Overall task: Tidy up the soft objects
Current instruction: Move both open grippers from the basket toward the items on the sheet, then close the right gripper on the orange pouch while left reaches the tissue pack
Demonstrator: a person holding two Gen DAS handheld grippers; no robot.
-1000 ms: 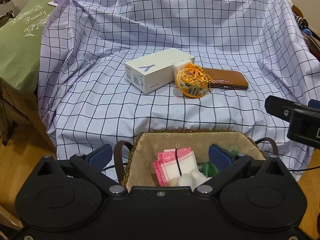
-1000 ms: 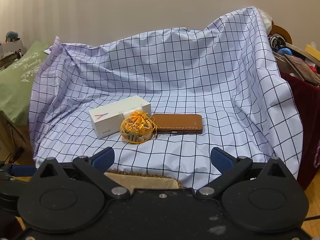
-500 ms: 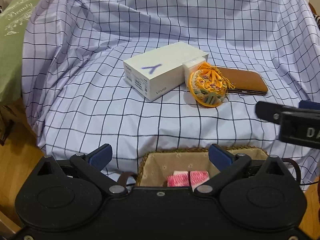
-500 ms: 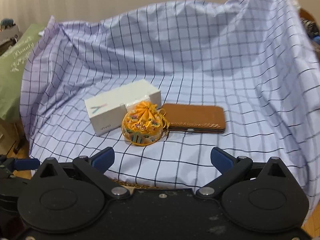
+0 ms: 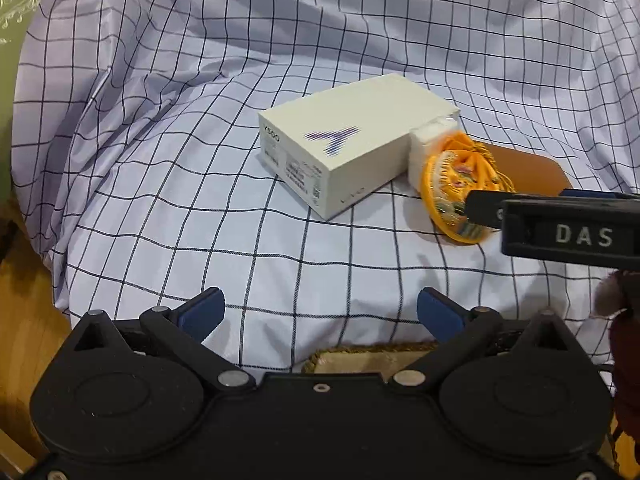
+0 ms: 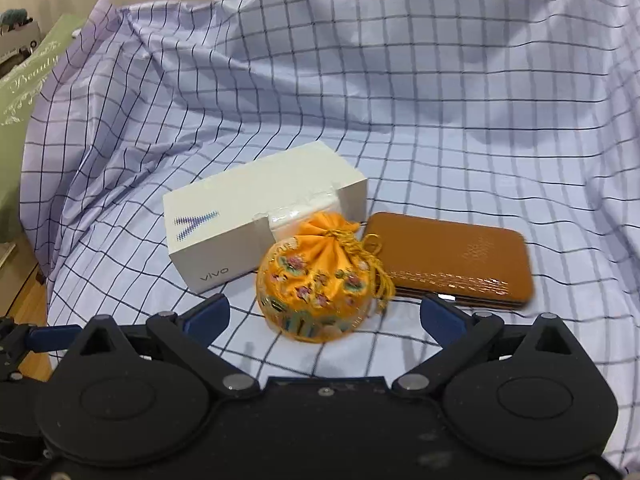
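The orange drawstring pouch (image 6: 320,284) sits on the checked sheet (image 6: 400,120), touching the white phone box (image 6: 248,232) on one side and the brown wallet (image 6: 452,260) on the other. The right gripper (image 6: 324,314) has its fingers spread wide and empty, just short of the pouch. The left gripper (image 5: 318,314) is likewise spread and empty, above the basket (image 5: 360,356) rim at the sheet's near edge.

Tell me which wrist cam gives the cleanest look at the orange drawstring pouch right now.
Right wrist. The orange drawstring pouch sits whole and unblocked, centred ahead of the open right gripper. In the left wrist view the pouch is off to the side, blurred, and partly covered by the right gripper's finger.
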